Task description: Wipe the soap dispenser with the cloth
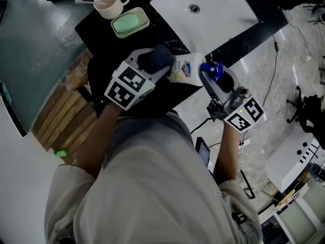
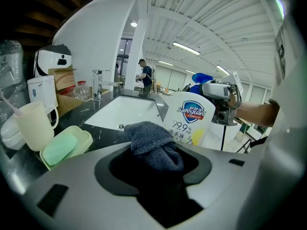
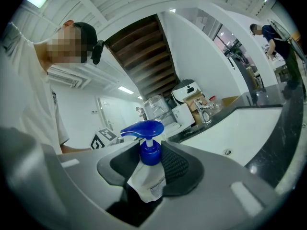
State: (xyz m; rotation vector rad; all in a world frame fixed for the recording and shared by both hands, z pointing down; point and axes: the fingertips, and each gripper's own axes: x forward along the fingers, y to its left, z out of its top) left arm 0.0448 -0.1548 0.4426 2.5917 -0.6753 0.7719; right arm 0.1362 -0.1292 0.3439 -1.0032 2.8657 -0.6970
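A white soap dispenser (image 1: 185, 70) with a blue pump (image 1: 212, 70) is held off the counter, lying roughly level. My right gripper (image 1: 209, 78) is shut on its neck, and in the right gripper view the blue pump (image 3: 144, 131) and white shoulder (image 3: 146, 178) sit between the jaws. My left gripper (image 1: 152, 65) is shut on a bunched dark blue cloth (image 1: 156, 59), which lies against the bottle's base end. In the left gripper view the cloth (image 2: 156, 145) sticks out of the jaws just in front of the labelled bottle (image 2: 192, 119).
On the black counter (image 1: 96, 27) stand a cream mug (image 1: 109, 4) and a green soap in its dish (image 1: 130, 23). A white sink (image 1: 213, 14) with a tap (image 2: 98, 83) lies behind. Cables trail over the pale floor (image 1: 274, 80) at right.
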